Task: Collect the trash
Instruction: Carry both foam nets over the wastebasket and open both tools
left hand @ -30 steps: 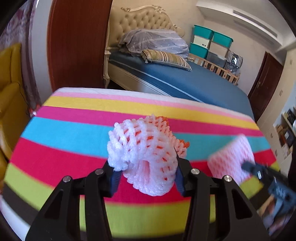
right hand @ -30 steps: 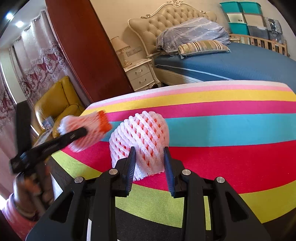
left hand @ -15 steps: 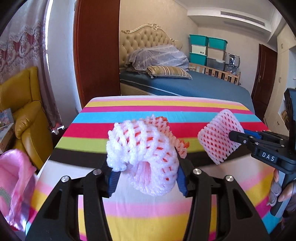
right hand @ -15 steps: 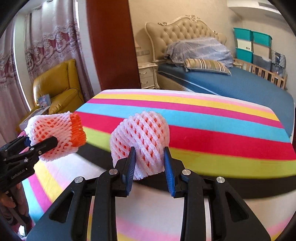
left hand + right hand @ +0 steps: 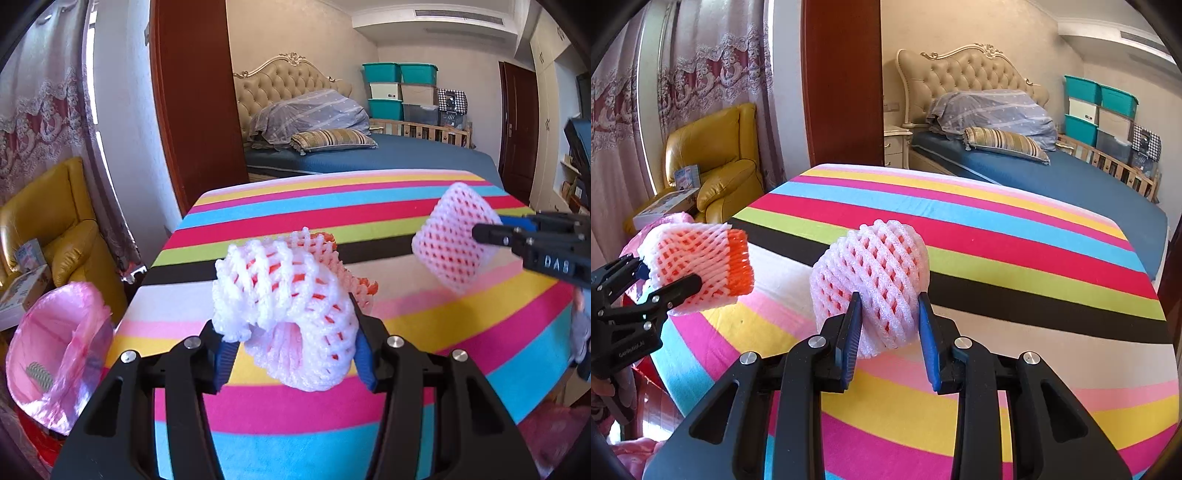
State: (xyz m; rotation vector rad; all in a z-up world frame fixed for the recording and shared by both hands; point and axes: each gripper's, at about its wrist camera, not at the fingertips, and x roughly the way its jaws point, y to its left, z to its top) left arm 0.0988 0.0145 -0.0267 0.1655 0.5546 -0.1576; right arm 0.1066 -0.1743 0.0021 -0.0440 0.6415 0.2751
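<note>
My left gripper (image 5: 291, 350) is shut on a white-and-orange foam fruit net (image 5: 284, 295), held above the striped table (image 5: 332, 221). The net also shows in the right wrist view (image 5: 698, 266), at the left. My right gripper (image 5: 888, 332) is shut on a pink-white foam fruit net (image 5: 871, 284), also held above the table; it shows in the left wrist view (image 5: 454, 240) at the right. A bin lined with a pink bag (image 5: 55, 350) stands off the table's left edge, below the left gripper's level.
A yellow armchair (image 5: 716, 162) with boxes stands left of the table. A bed (image 5: 1052, 177) and stacked storage bins (image 5: 399, 92) lie beyond the far edge. A brown door panel (image 5: 192, 110) stands behind the table's far left corner.
Both grippers have pulled back and risen from the table with their nets still held. The pink-lined bin has come into the left wrist view.
</note>
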